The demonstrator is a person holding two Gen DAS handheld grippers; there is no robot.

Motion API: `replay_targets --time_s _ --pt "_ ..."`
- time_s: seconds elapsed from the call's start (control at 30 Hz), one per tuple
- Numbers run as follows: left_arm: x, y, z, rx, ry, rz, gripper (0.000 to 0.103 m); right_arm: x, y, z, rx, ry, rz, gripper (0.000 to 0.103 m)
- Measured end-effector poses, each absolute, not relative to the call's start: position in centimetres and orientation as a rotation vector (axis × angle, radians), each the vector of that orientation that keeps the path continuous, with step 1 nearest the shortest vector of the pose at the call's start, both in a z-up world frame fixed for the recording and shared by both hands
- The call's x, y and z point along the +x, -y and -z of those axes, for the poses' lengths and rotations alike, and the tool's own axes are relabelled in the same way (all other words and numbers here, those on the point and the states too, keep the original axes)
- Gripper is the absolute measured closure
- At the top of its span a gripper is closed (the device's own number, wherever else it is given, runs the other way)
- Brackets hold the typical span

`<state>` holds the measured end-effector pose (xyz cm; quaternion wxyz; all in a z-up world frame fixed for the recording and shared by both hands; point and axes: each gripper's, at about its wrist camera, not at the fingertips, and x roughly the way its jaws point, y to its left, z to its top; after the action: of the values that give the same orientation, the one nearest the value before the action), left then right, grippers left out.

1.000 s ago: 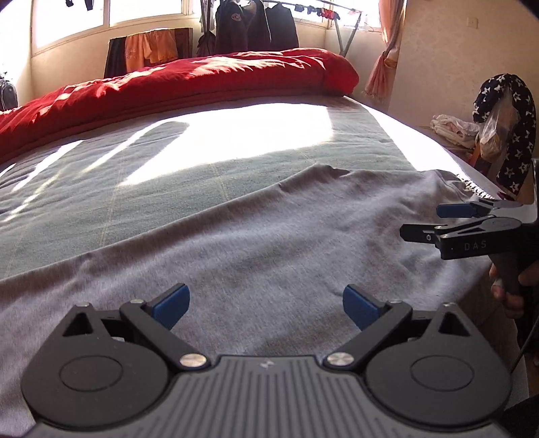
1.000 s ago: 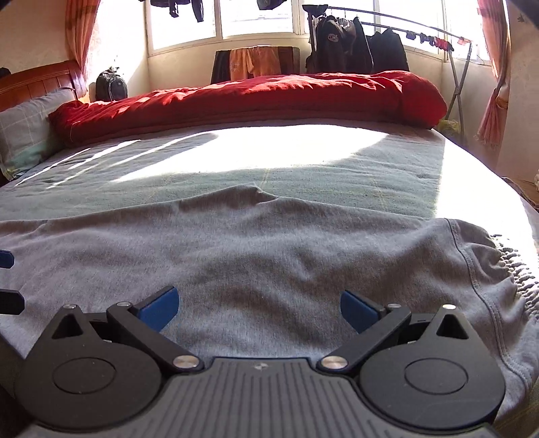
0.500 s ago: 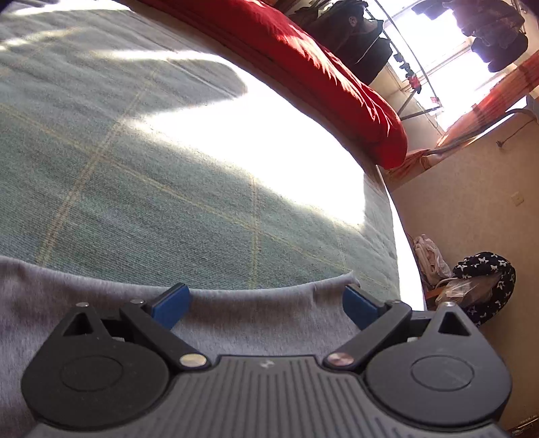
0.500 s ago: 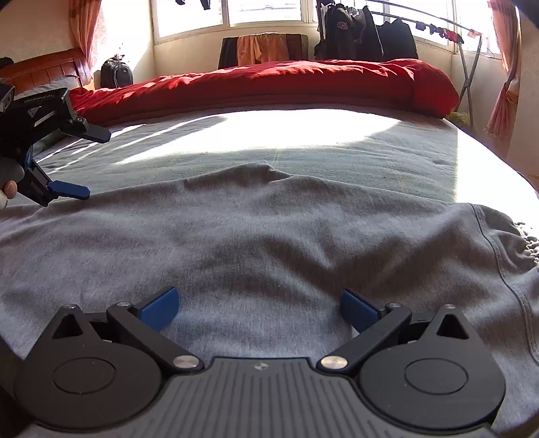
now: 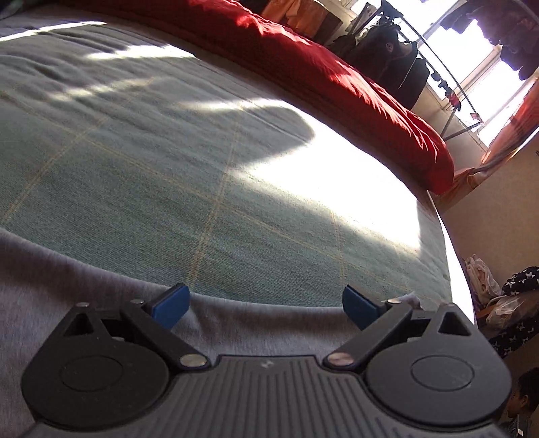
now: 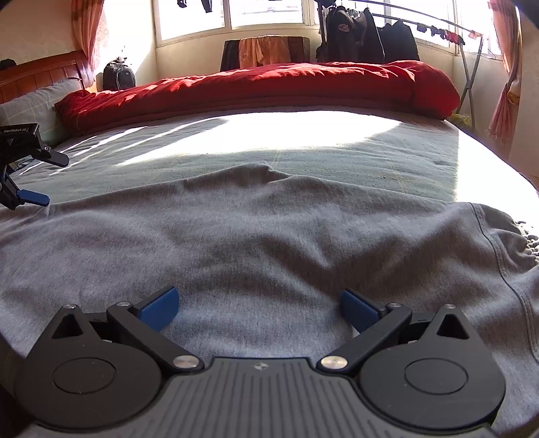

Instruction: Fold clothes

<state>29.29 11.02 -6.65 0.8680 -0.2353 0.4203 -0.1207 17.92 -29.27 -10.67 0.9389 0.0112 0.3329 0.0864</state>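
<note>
Hovering: two grippers, fingers apart, one sweatshirt [image 6: 269,236].

A home bedroom: bed [image 6: 337,148] with red duvet [image 6: 269,84], clothes rack [image 6: 468,60] by the window.

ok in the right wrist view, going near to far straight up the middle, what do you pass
right gripper, jaws open → grey garment spread flat → green bed cover, partly in sun → red duvet bunched along the far side → clothes on the rack by the window
</note>
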Motion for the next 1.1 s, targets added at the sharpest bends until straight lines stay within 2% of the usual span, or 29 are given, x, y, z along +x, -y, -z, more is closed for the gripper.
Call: replay_targets --time_s 0.17,0.4,0.57,0.9,1.1 --pt "24.4 -5.5 5.5 -0.263 -0.860 0.352 0.006 17.4 29.7 9.6 0.071 -0.660 -0.183 0.000" --pt "18.3 1.5 7.2 0.078 -0.802 0.399 0.006 16.6 30.7 9.9 0.047 -0.687 -0.146 0.000" --pt "17.6 2.2 9.1 0.079 -0.865 0.340 0.006 16.6 31.7 10.4 0.077 -0.695 -0.156 0.000" --pt "17.4 2.1 9.5 0.026 -0.859 0.283 0.003 19.2 33.0 7.6 0.266 -0.609 -0.299 0.000" --pt "17.4 1.8 9.5 0.019 -0.859 0.285 0.002 23.6 31.6 9.2 0.424 -0.713 -0.430 0.000"
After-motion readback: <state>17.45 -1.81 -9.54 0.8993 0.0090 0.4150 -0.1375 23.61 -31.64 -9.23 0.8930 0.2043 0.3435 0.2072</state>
